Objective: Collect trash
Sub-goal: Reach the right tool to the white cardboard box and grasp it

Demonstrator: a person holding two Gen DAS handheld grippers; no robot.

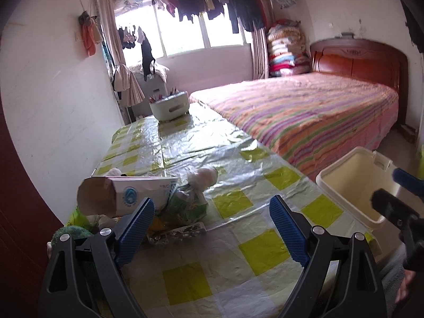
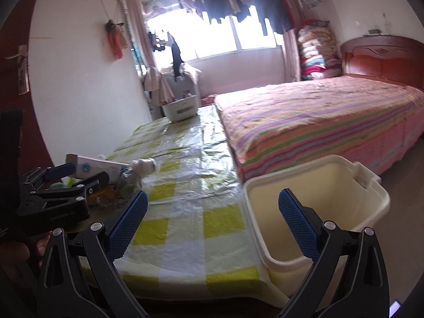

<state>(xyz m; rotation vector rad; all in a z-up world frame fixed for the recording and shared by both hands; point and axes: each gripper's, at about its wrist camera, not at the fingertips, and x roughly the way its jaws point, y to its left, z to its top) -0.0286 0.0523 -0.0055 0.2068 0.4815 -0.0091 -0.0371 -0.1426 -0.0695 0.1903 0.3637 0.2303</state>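
Trash lies heaped at the table's near-left corner: a torn cardboard box, crumpled wrappers, white wads. Only the right wrist view shows the whole cream bin beside the table. Left gripper and right gripper both gape, holding nothing.

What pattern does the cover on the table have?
The table cover has a check of lime-green, white and grey squares under glossy plastic; the left wrist view shows it best.

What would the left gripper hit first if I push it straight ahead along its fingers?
Probably just the bare checked tablecloth: the open left gripper points down the table's middle. The trash pile with the cardboard box sits just left of that line, though depth is uncertain.
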